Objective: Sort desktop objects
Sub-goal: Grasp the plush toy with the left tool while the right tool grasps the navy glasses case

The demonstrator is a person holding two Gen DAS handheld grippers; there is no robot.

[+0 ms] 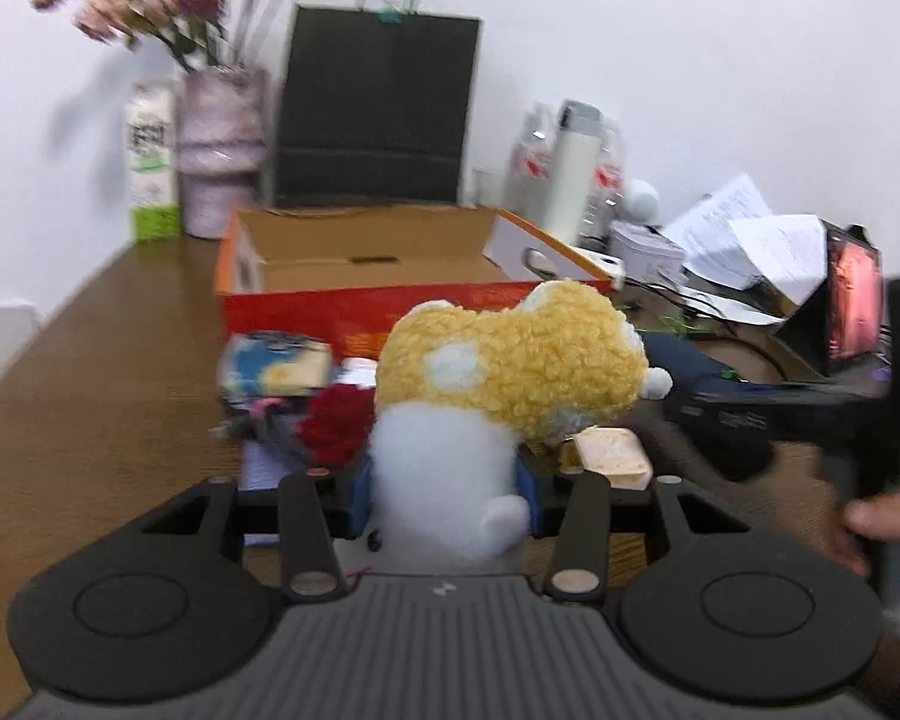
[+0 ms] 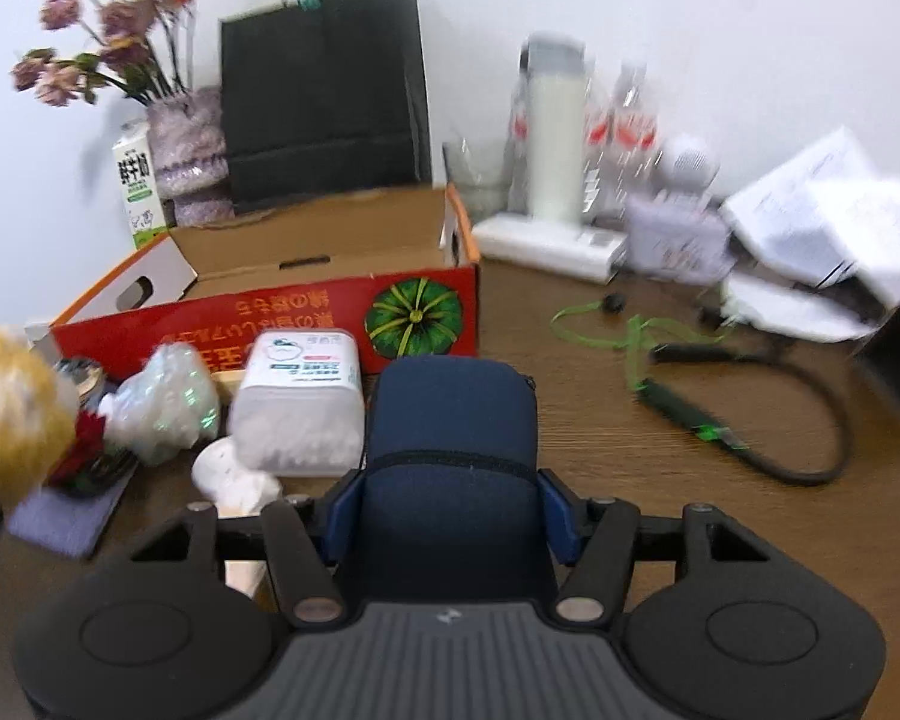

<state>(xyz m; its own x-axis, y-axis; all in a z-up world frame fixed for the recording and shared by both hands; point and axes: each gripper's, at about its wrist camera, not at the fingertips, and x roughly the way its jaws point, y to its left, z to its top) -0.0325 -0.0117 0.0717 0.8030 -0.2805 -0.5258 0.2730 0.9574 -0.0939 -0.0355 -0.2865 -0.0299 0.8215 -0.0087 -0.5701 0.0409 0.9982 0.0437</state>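
**Both grippers loaded: plush toy in the left, navy pouch in the right**

The left gripper [image 1: 447, 501] is clamped on a plush toy [image 1: 486, 408] with a white body and a curly yellow head. Its blue finger pads [image 1: 360, 495] press into the white body from either side, spread only as wide as the toy's soft lower half. The toy stands upright between the fingers, above the wooden desk [image 1: 108, 372] and in front of the open red cardboard box [image 1: 354, 294]. Just behind it sit a red fuzzy item [image 1: 336, 426], a blue-and-yellow packet [image 1: 276, 366] and a small pale tub [image 1: 612, 450]; whether the toy touches any of them cannot be told through the blur.

The right gripper [image 2: 450, 513] grasps a navy zippered pouch [image 2: 453, 420]. Its blue pads [image 2: 558, 516] hold the pouch's near end on both sides, fingers spread about the width of the pouch. The pouch points away from the camera toward the red box [image 2: 306, 324], whose front carries a green pumpkin picture. Just left of the pouch lies a clear tub of white pieces [image 2: 300, 402], close enough that contact cannot be ruled out. Further left are a wrapped white bundle [image 2: 162, 405] and the plush toy [image 2: 12, 414] at the frame edge. To the right, a black cable with green cord [image 2: 720, 414] lies on the desk [image 2: 600, 438], well apart from the pouch.
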